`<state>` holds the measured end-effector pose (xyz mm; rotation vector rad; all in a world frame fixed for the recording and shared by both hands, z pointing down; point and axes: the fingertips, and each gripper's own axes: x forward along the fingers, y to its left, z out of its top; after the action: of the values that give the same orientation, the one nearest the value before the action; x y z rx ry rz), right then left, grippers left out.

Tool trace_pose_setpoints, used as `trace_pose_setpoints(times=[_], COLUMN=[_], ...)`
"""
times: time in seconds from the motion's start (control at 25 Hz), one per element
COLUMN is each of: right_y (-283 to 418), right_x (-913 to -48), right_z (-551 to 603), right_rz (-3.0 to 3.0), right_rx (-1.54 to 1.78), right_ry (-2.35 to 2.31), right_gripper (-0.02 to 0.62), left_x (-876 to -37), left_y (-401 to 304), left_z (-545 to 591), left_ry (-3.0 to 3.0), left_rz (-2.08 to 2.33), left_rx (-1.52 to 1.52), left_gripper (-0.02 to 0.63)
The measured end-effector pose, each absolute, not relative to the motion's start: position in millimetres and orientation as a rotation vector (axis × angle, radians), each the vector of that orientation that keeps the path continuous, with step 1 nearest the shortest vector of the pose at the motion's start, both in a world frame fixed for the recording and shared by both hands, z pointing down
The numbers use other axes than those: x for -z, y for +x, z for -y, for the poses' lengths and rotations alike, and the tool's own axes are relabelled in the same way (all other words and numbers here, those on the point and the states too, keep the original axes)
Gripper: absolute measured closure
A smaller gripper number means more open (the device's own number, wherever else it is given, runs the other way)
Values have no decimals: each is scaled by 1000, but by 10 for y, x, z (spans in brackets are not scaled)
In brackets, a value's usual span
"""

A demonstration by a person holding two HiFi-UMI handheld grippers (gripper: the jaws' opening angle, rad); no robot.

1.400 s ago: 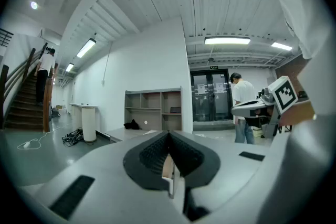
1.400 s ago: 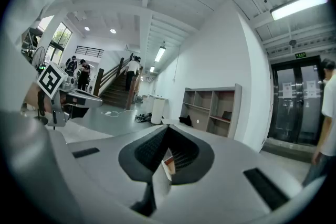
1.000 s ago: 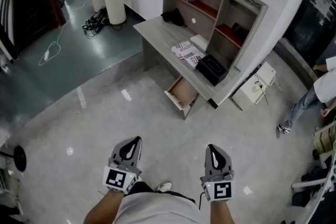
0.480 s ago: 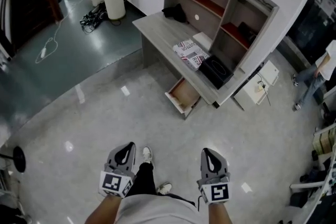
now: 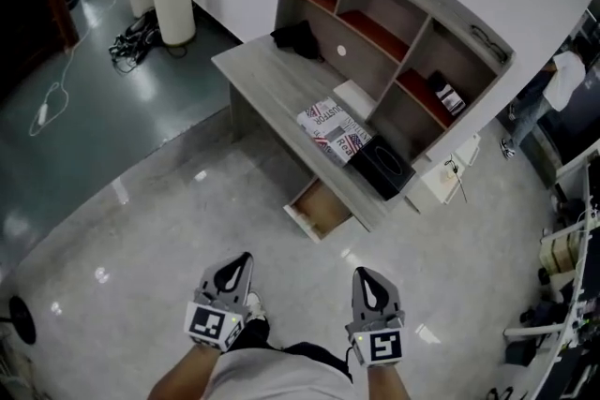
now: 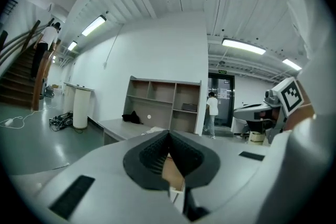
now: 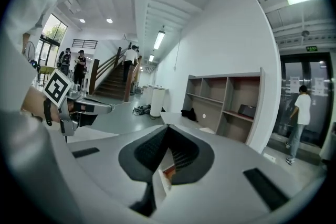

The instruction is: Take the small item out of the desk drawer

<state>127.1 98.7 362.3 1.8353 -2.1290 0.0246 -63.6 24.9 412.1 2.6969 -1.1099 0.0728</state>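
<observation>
- A grey wooden counter (image 5: 272,75) with a shelved hutch (image 5: 394,23) stands well ahead of both jaws.
- Its light wooden drawer (image 5: 319,209) is pulled open, ahead and between the two pairs of jaws; a small item inside cannot be made out.
- The left gripper (image 5: 244,258) has its jaws pressed together, holding nothing.
- The right gripper (image 5: 362,274) has its jaws pressed together, holding nothing.

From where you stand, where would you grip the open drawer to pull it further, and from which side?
Probably the front panel of the drawer, at its top edge, approached from the floor side of the desk. The drawer juts out from under the desktop, open-topped, leaving that edge exposed.
</observation>
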Motion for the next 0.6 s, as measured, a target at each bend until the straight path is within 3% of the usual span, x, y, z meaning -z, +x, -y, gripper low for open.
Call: trace_pose_setpoints(times=[0.6], right_y=[1812], right_x=[-3824], right_z=[-192], right_rz=[2031], right_rx=[-76], right_ry=[1879], right_gripper=[572], left_x=[-4201], left_y=[-158], left_z=[718], left_ry=[2731], left_rz=[1043], left_rx=[-96], left_gripper=[588])
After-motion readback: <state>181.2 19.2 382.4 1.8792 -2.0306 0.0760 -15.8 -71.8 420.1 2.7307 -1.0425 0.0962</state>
